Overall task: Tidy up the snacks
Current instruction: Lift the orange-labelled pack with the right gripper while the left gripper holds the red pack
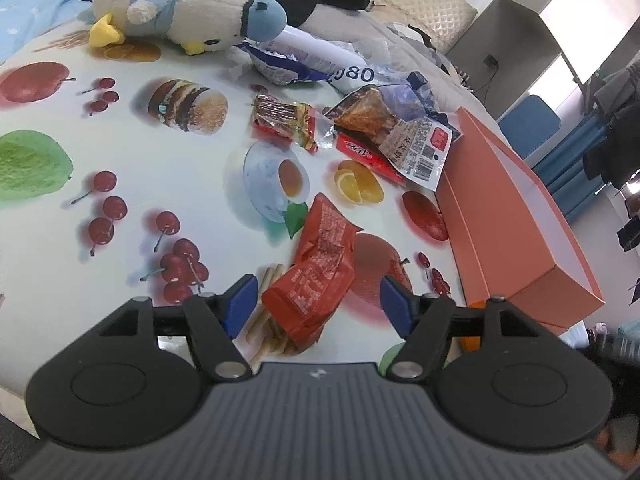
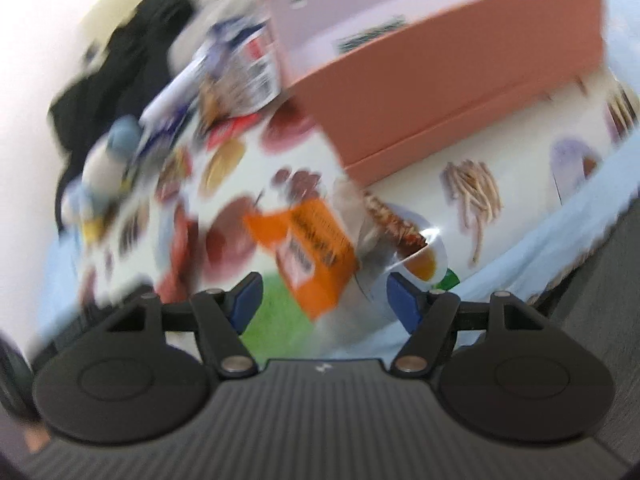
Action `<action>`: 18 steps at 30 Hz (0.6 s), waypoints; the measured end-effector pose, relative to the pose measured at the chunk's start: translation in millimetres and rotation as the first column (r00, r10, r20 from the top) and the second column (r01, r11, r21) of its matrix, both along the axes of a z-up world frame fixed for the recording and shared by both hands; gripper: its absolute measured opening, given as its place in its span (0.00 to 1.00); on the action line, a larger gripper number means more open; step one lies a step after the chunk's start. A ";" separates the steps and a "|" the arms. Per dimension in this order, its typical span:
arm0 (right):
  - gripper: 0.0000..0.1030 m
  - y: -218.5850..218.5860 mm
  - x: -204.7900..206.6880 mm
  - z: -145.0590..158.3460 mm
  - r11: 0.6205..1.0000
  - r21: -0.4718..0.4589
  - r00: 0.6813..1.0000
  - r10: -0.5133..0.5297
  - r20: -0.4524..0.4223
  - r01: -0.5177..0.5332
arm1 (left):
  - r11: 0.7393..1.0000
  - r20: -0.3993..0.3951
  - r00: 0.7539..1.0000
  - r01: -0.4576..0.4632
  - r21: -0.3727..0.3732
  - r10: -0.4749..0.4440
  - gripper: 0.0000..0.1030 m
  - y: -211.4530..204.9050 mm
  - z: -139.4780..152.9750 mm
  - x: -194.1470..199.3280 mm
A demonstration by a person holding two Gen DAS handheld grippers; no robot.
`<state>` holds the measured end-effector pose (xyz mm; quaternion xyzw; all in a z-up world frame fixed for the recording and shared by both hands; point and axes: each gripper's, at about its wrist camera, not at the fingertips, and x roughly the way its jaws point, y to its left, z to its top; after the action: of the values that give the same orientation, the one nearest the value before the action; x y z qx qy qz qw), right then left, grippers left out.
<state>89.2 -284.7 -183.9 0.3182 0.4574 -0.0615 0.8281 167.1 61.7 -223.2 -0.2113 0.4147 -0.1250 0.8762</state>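
2 sets of jaws are standing apart: left gripper (image 1: 316,304) is straddling the red packet (image 1: 316,276), unclamped; right gripper (image 2: 322,294) is nearing the orange packet (image 2: 310,248). centring before squeezing is looking wise, then carrying to the orange box (image 1: 516,216).

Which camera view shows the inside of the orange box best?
The right wrist view: it looks down into the orange box, so its pale floor and something lying inside appear, though blurred. The left wrist view is sharp, but shows the box from the side, mainly its outer wall and one inner wall.
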 end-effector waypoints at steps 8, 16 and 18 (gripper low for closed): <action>0.69 -24.5 23.3 -20.8 0.932 0.179 0.946 -0.292 -0.139 0.314 | 1.000 0.000 1.000 -0.006 -0.012 0.006 0.70 -3.8 -0.6 2.7; 0.69 -22.2 25.0 -31.5 0.874 0.272 0.915 -0.384 -0.124 0.404 | 1.000 0.002 1.000 -0.011 -0.001 0.011 0.70 -4.6 -3.3 5.6; 0.70 -18.7 29.4 -31.2 0.884 0.237 0.915 -0.381 -0.132 0.403 | 1.000 0.003 1.000 -0.010 0.005 0.010 0.70 -5.4 -4.3 6.1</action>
<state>118.6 -303.4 -215.1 0.5067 0.4210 -0.1802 0.7304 173.2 56.4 -227.5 -0.2111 0.4128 -0.1197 0.8779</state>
